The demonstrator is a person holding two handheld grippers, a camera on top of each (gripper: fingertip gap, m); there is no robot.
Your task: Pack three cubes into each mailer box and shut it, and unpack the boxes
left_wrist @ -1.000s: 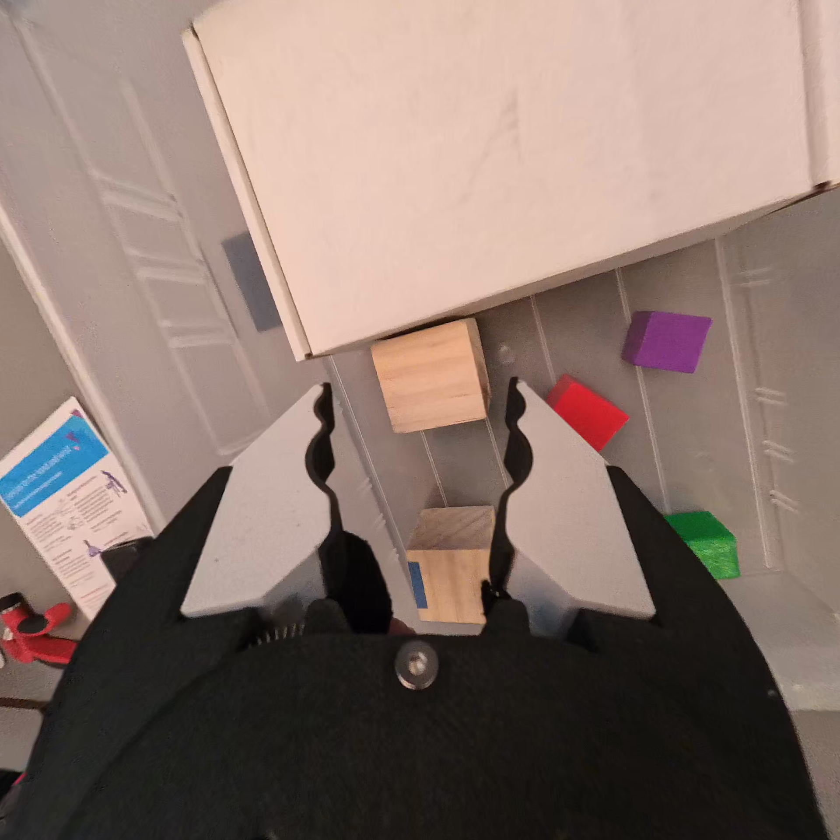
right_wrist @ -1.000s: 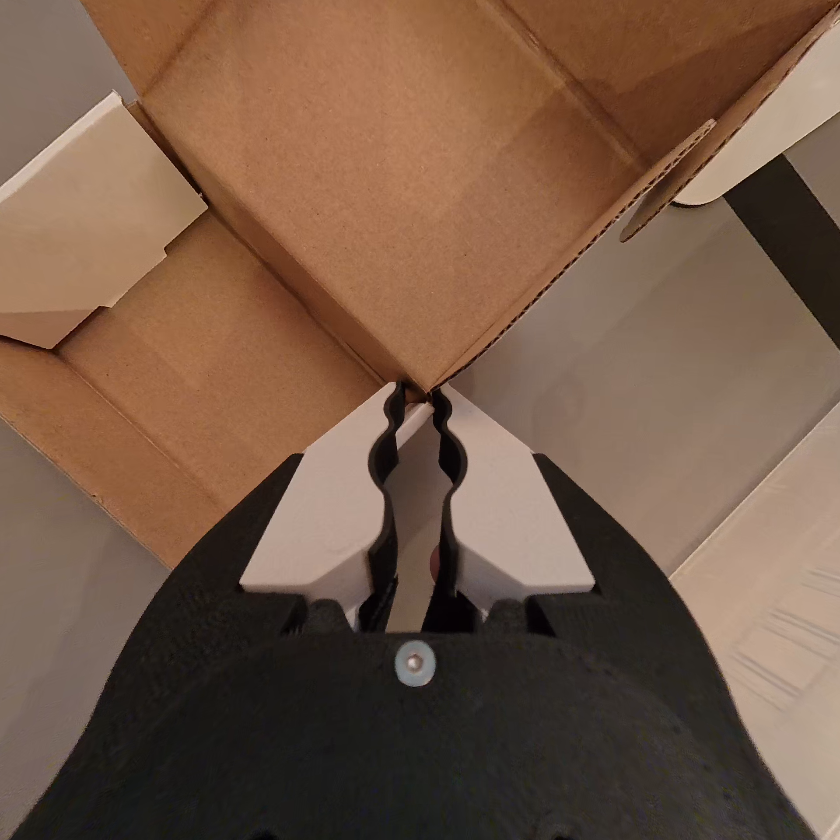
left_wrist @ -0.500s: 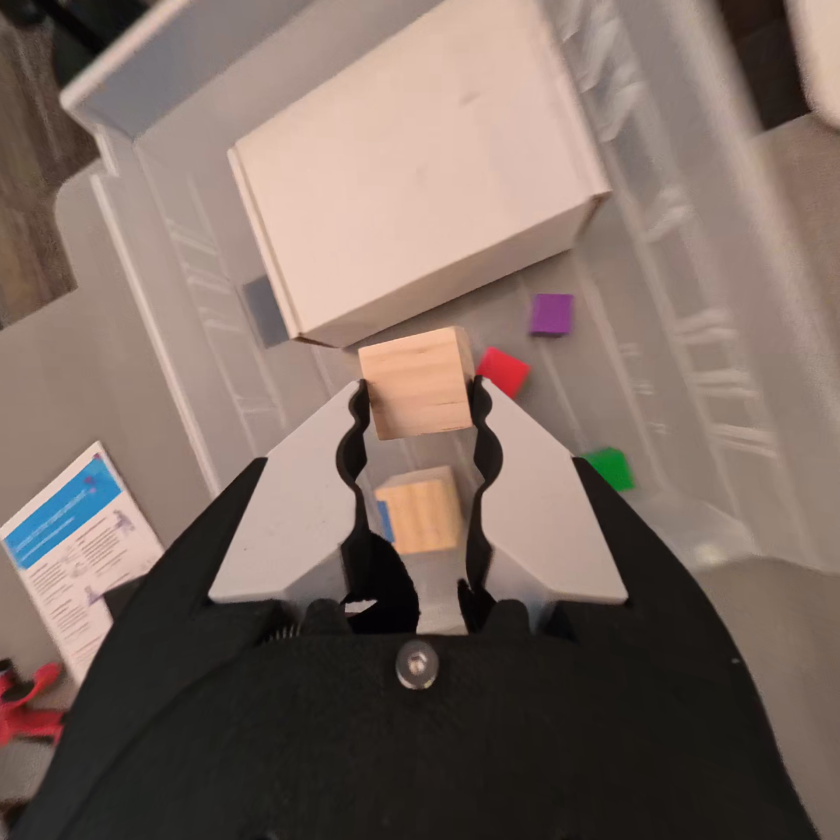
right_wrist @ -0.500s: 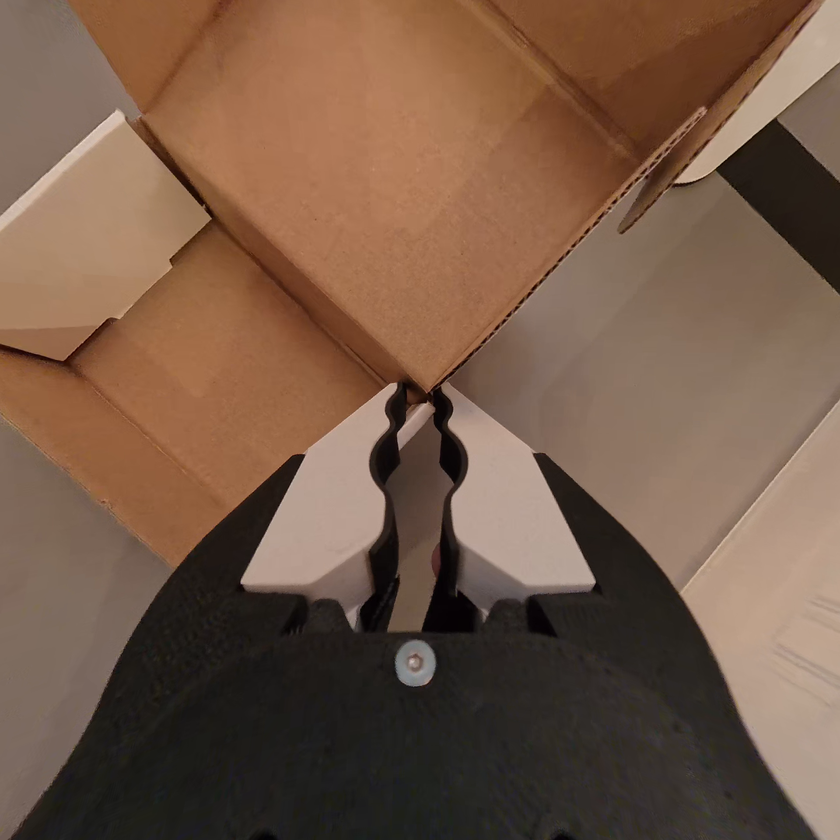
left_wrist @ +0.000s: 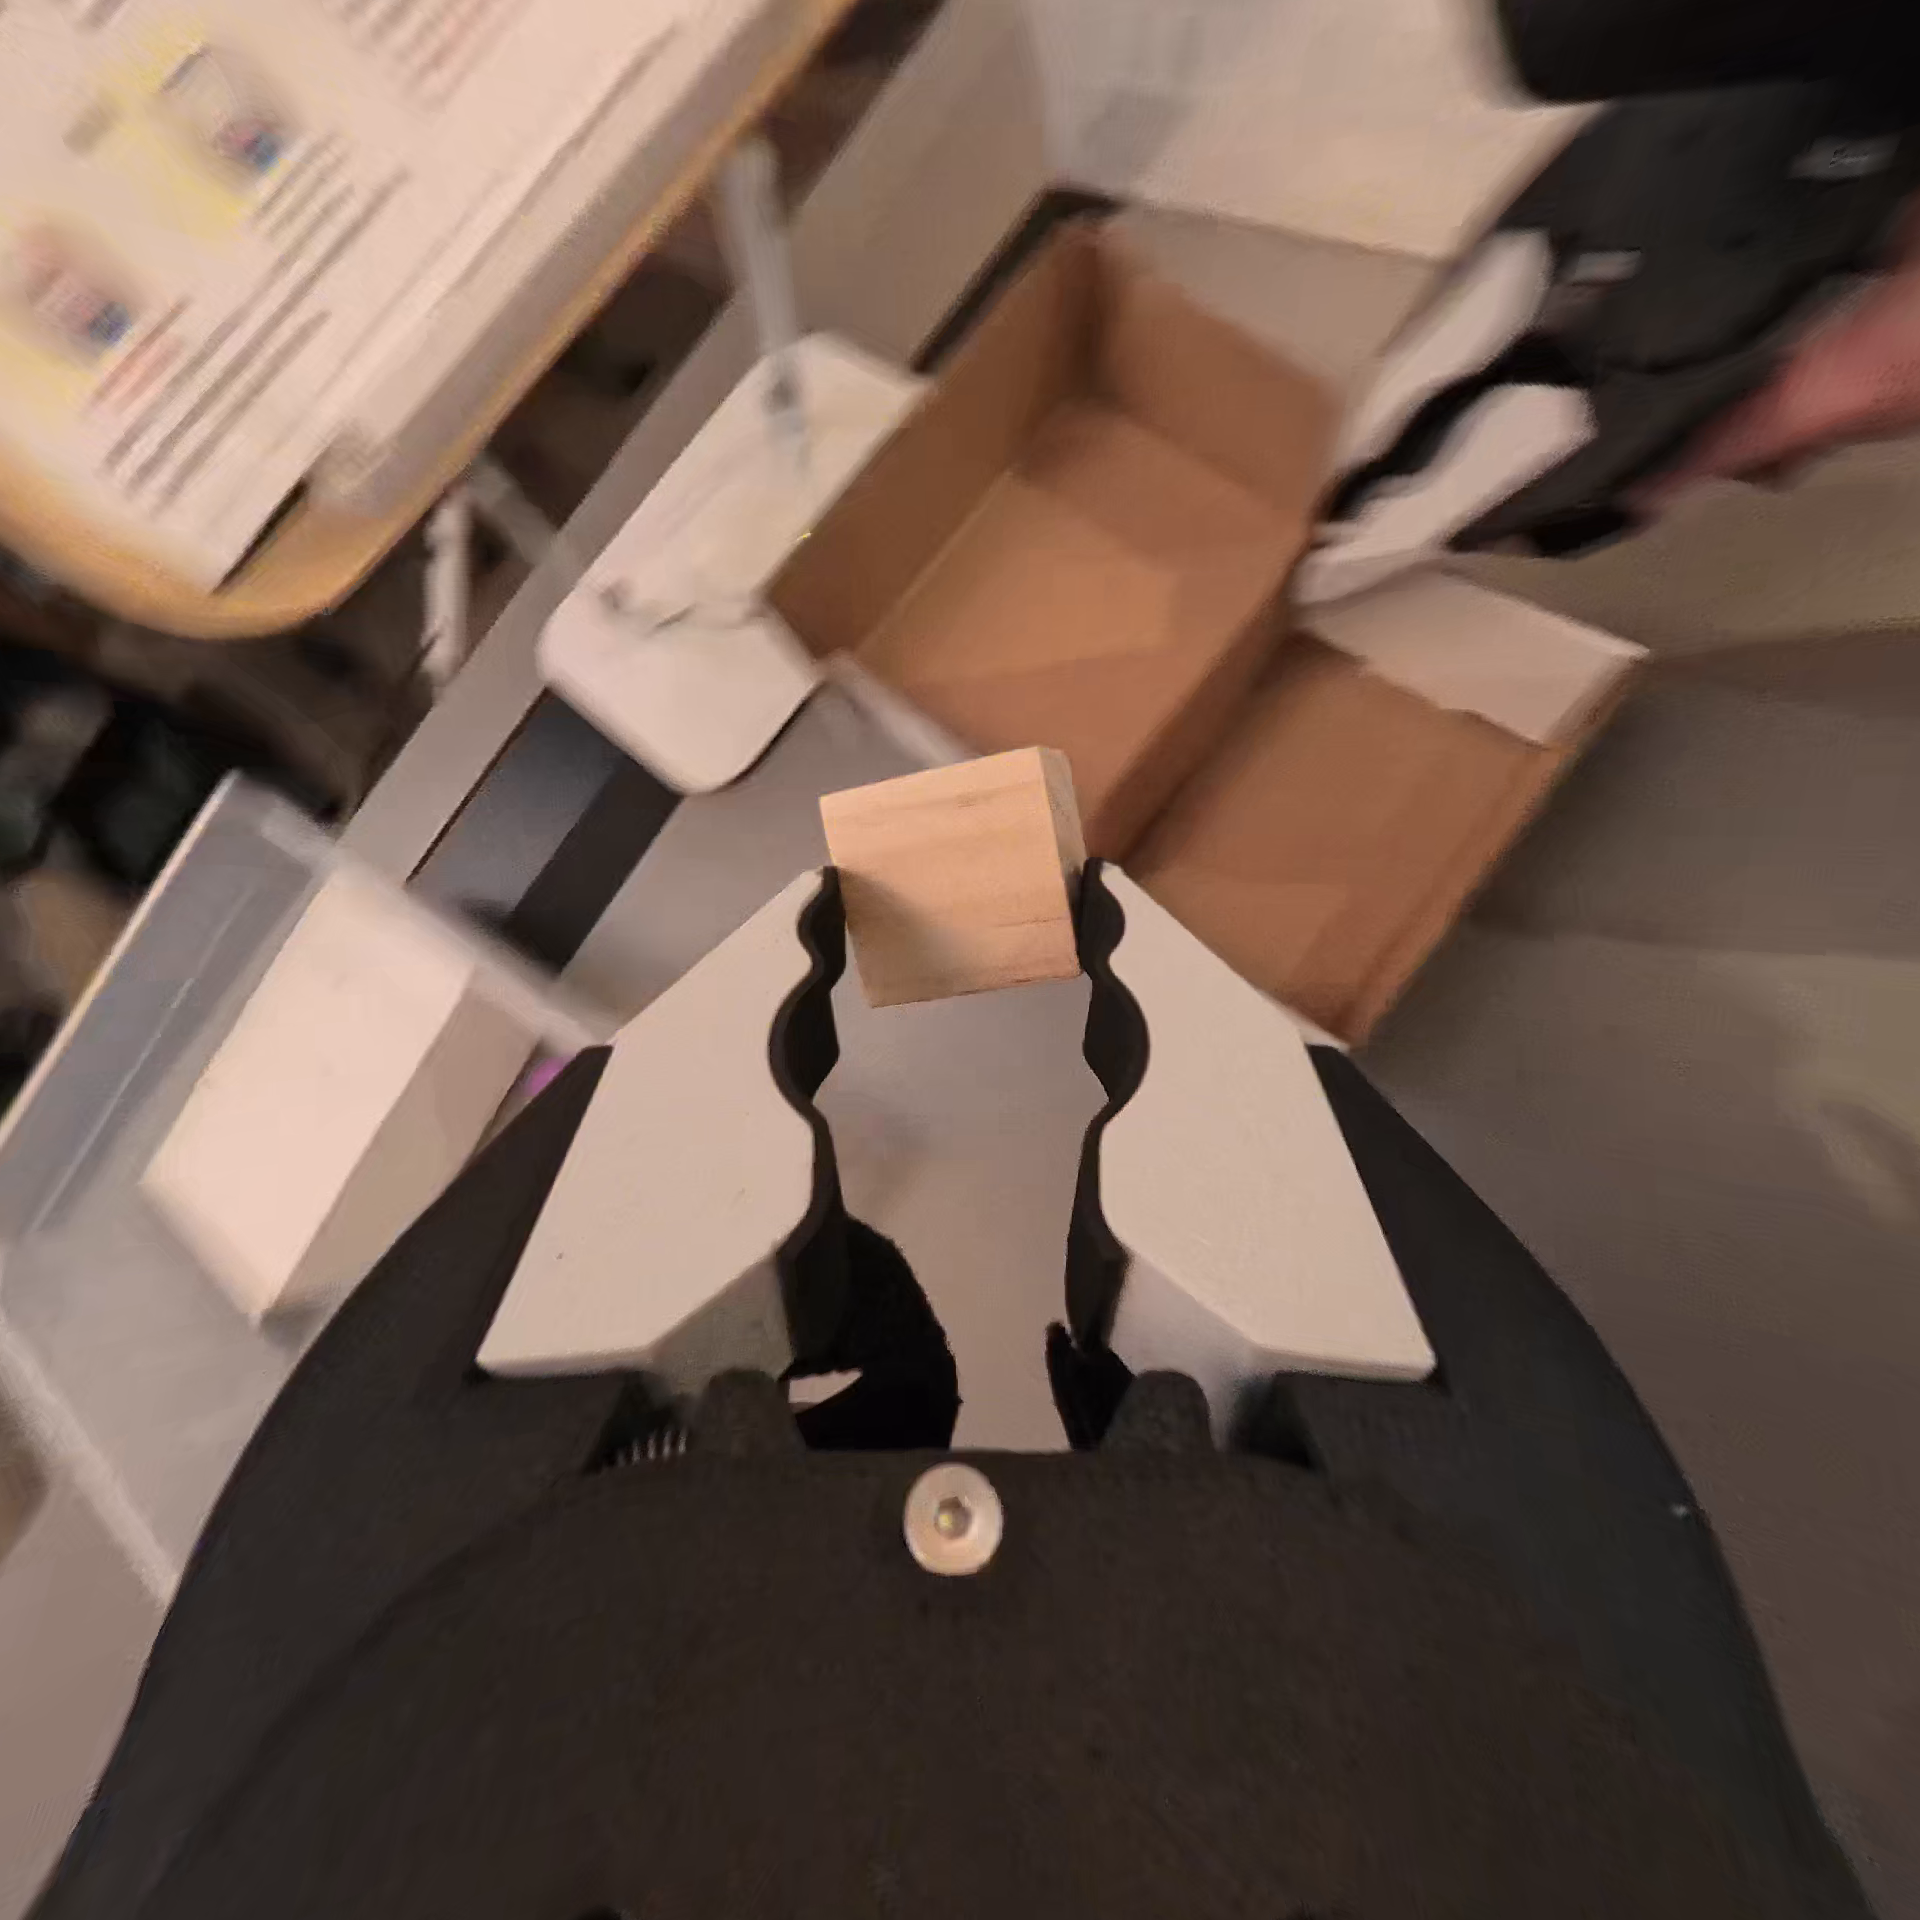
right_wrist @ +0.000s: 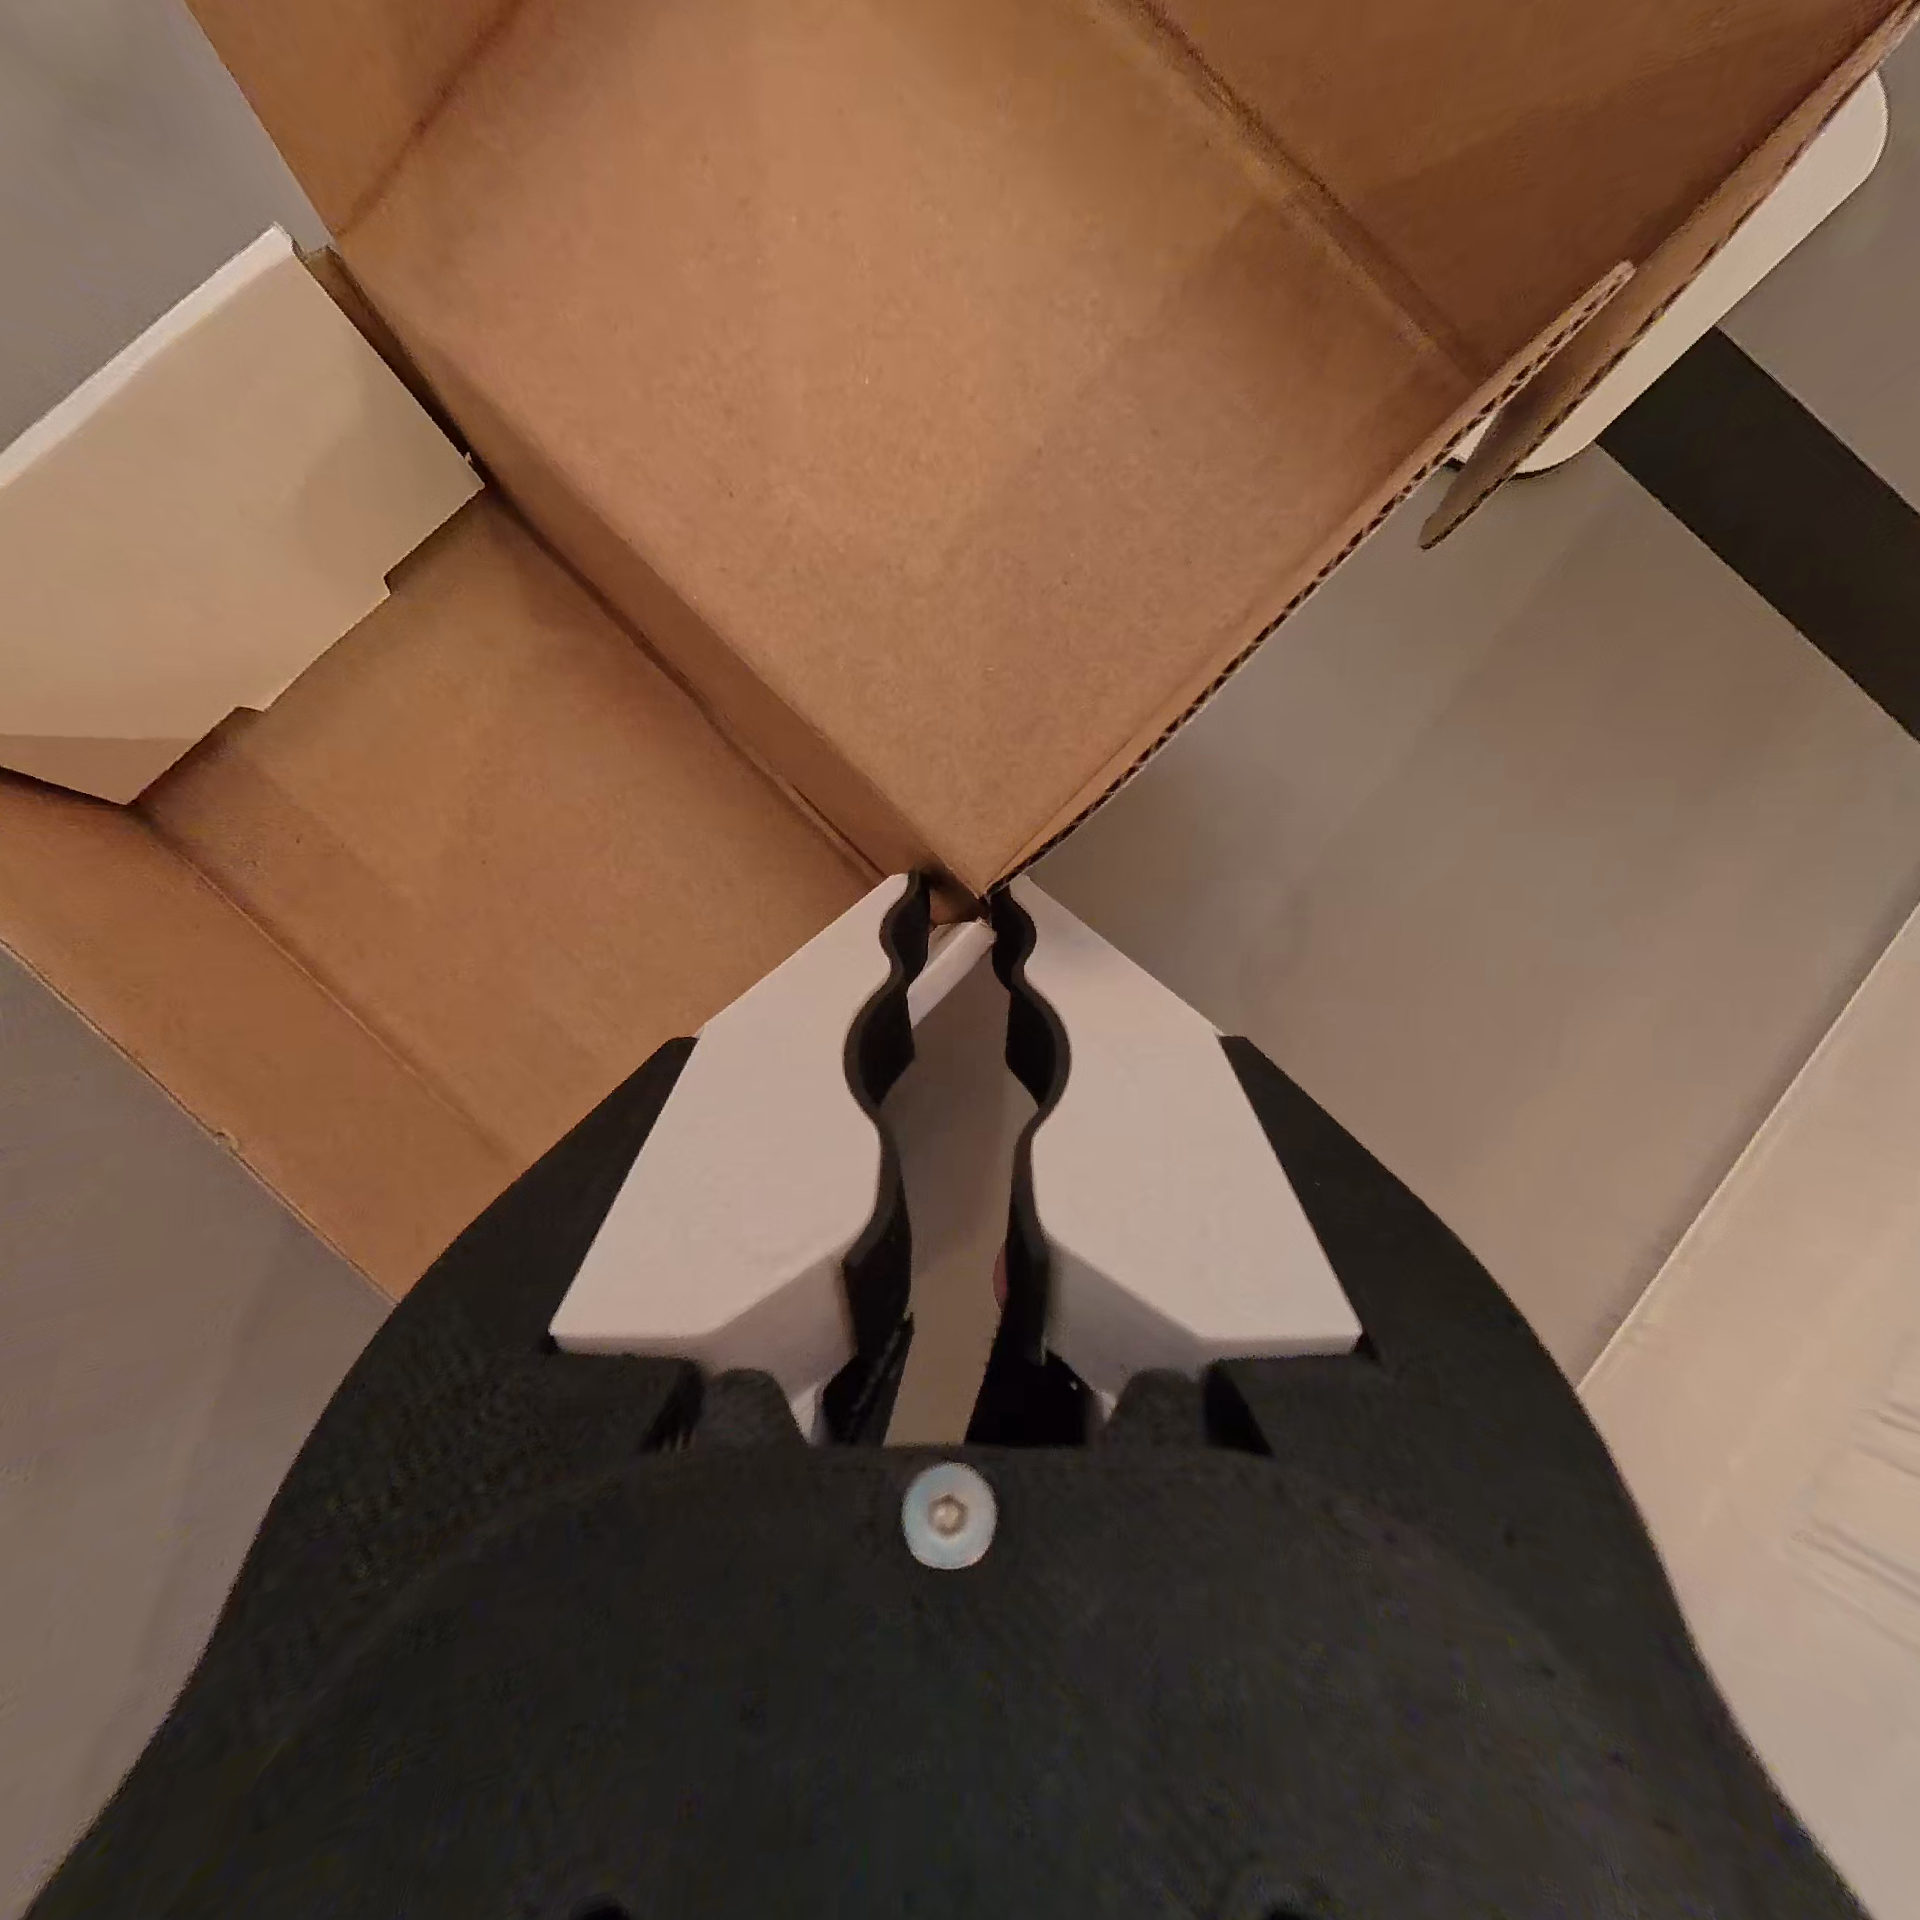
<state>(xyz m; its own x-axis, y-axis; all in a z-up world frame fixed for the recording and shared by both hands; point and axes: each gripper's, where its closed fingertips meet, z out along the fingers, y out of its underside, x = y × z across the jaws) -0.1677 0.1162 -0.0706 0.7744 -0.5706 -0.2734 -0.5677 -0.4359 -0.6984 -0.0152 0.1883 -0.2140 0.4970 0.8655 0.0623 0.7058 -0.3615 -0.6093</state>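
Note:
My left gripper [left_wrist: 954, 894] is shut on a plain wooden cube [left_wrist: 956, 883] and holds it in the air, just short of the open mailer box [left_wrist: 1060, 540]. The box is brown inside, white outside and empty, with its lid [left_wrist: 1382, 790] laid open to the right. My right gripper [right_wrist: 956, 904] is shut on the near corner of the same open box [right_wrist: 914, 436] and shows far off in the left wrist view [left_wrist: 1475, 457], blurred. A shut white mailer box [left_wrist: 332, 1122] sits in the clear bin at the left.
The clear plastic bin [left_wrist: 114, 997] stands at the left with the shut box in it. A white stand base [left_wrist: 686, 665] sits just left of the open box. A wooden desk with papers [left_wrist: 208, 260] is at the far left. A person's hand [left_wrist: 1829, 405] holds the right gripper.
My left gripper closed on the wooden cube in the bin, lifted it out and swung right toward the open box. My right gripper kept its hold on the box corner.

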